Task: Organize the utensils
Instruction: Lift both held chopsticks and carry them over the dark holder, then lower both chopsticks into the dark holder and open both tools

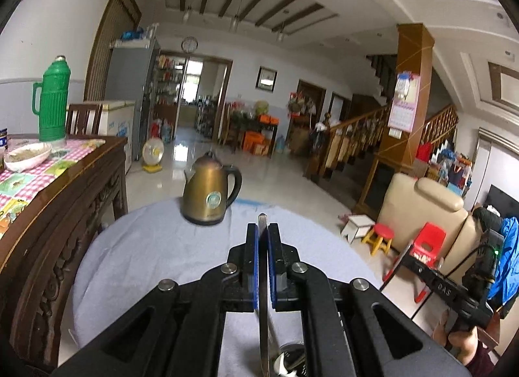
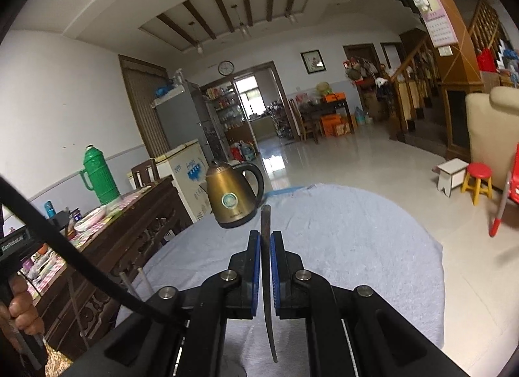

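My left gripper point(image 1: 262, 231) is shut on a flat metal utensil handle point(image 1: 263, 279) that stands upright between the blue pads; its lower end drops out of view near a shiny metal piece point(image 1: 285, 360). My right gripper point(image 2: 265, 237) is shut on a thin dark metal utensil point(image 2: 267, 279), also upright, its tip above the jaws and its lower end hanging free. Both are held above a round table with a pale blue cloth point(image 1: 155, 253), which also shows in the right wrist view point(image 2: 356, 247). The right gripper's body shows at the right edge of the left view point(image 1: 454, 292).
A bronze electric kettle point(image 1: 209, 195) stands at the table's far edge, also in the right wrist view point(image 2: 232, 197). A carved wooden sideboard point(image 1: 48, 221) to the left holds a green thermos point(image 1: 53, 101) and a bowl point(image 1: 27, 156). Small stools point(image 2: 476, 179) and a sofa point(image 1: 421, 211) stand right.
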{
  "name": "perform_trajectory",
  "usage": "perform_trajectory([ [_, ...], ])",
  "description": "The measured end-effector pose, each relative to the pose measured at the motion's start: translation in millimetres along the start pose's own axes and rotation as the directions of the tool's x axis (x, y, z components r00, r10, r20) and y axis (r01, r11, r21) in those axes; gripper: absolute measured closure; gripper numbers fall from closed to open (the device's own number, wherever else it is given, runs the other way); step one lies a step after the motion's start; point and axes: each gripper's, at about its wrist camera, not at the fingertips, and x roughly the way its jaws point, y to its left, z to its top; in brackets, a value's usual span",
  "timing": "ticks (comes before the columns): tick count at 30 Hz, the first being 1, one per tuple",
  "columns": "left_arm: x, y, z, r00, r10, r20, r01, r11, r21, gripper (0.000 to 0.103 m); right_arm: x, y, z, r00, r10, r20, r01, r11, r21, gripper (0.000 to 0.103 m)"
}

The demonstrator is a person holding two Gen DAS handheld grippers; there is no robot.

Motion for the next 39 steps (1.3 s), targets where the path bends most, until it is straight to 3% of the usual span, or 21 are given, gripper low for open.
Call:
perform_trajectory([
  [6,-5.1,-10.1,2.0,0.992,0.005,0.123,-0.002,1.0,-0.028,0.098,-17.2,7.9,4.7,1.0,0.02,0.02,-0.019,0.999,-0.037,0.096],
  [10,-8.0,-20.6,2.6,0.972,0.036,0.234,-0.031,0.999,-0.026,0.098,-23.5,13.3,7.9,0.999,0.033,0.028,-0.032,0.998,-0.061,0.096],
  [18,10.4,-35.7,-5.3,0.946,0.088,0.311,-0.079,0.996,-0.042,0.098,-29.5,19.3,10.8,0.998,0.045,0.031,-0.042,0.995,-0.085,0.096],
  [28,48.3,-43.8,-32.5,0.94,0.177,0.293,-0.173,0.984,-0.039,0.098,-41.3,24.1,9.1,0.996,0.085,0.004,-0.084,0.991,-0.102,0.096],
  [39,59.1,-33.8,-60.5,0.951,0.221,0.216,-0.218,0.975,-0.04,0.098,-56.8,42.9,14.4,0.987,0.162,0.017,-0.158,0.979,-0.125,0.096],
])
